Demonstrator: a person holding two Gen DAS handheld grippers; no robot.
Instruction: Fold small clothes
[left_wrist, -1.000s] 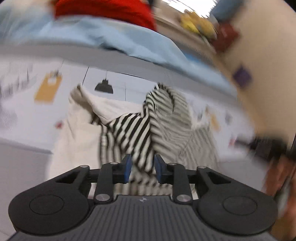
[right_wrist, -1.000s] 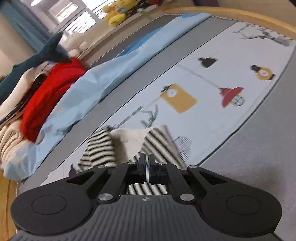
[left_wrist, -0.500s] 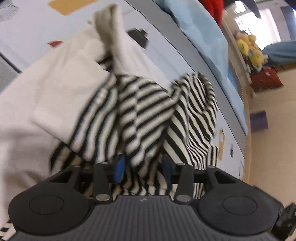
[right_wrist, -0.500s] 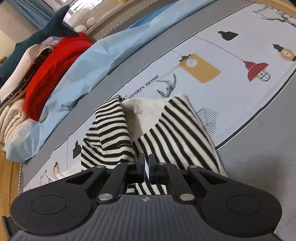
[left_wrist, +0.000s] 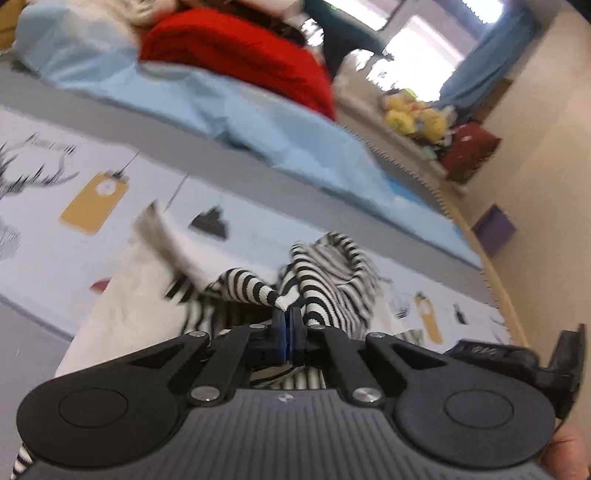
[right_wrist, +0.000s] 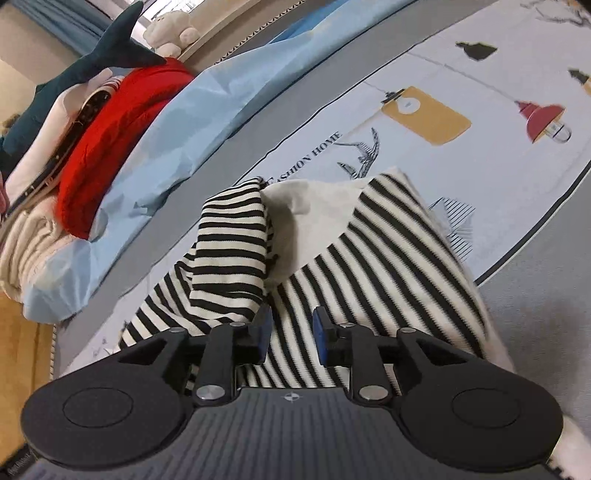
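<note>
A black-and-white striped garment with a cream part lies crumpled on the printed sheet. My left gripper is shut, and the cuff end of a striped sleeve is pinched at its blue pads, lifted off the heap. In the right wrist view the same striped garment spreads out under my right gripper. Its jaws are opening, and the striped cloth lies flat below the gap with the pads off it. A folded striped sleeve rests just left of the right fingers.
A light blue sheet runs along the far side, with a red knit and other piled clothes on it. A plush shark lies behind. Yellow plush toys sit on a ledge. Grey fabric borders the printed sheet.
My left gripper's jaws have come together on the striped sleeve end and drawn back from the heap. My right gripper's jaws have parted and let go of the striped cloth.
</note>
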